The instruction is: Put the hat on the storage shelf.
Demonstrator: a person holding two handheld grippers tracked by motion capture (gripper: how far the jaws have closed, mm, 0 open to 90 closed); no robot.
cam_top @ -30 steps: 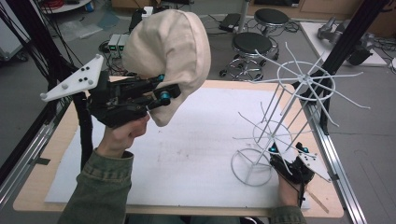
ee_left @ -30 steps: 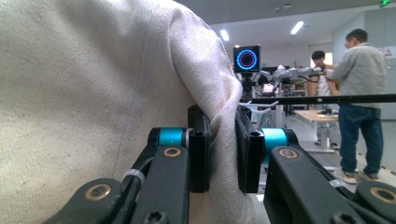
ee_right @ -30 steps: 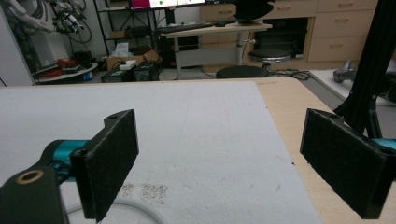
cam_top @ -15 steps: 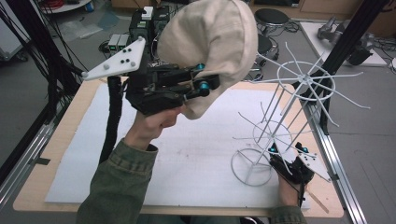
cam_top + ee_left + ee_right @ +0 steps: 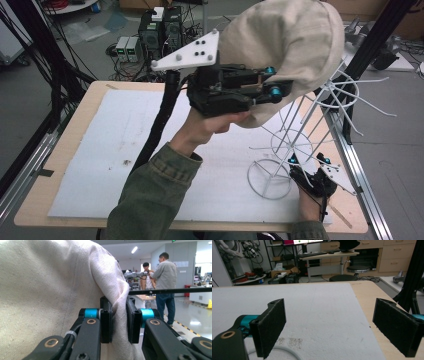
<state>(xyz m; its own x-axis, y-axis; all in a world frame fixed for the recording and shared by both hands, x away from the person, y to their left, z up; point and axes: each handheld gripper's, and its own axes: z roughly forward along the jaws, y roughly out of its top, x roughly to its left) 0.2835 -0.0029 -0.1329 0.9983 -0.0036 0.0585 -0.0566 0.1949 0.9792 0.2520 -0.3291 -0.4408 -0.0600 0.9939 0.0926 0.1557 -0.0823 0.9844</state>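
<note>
Tabletop (image 5: 90, 150) first: we've got the beige cap (image 5: 295, 45) held up high above it, our left gripper (image 5: 272, 87) pinching its fabric edge tight. White wire rack (image 5: 300, 145) stands at the right, and our right gripper (image 5: 307, 165) sits wide open by its base ring.

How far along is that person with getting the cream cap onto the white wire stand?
Done: the left gripper is shut on a fold of the cream cap and holds it well above the table, beside the white wire stand. In hand: carrying the cap toward the stand's upper prongs. Left: hooking it on a prong and letting go. The right gripper rests open by the stand's base ring.
</note>
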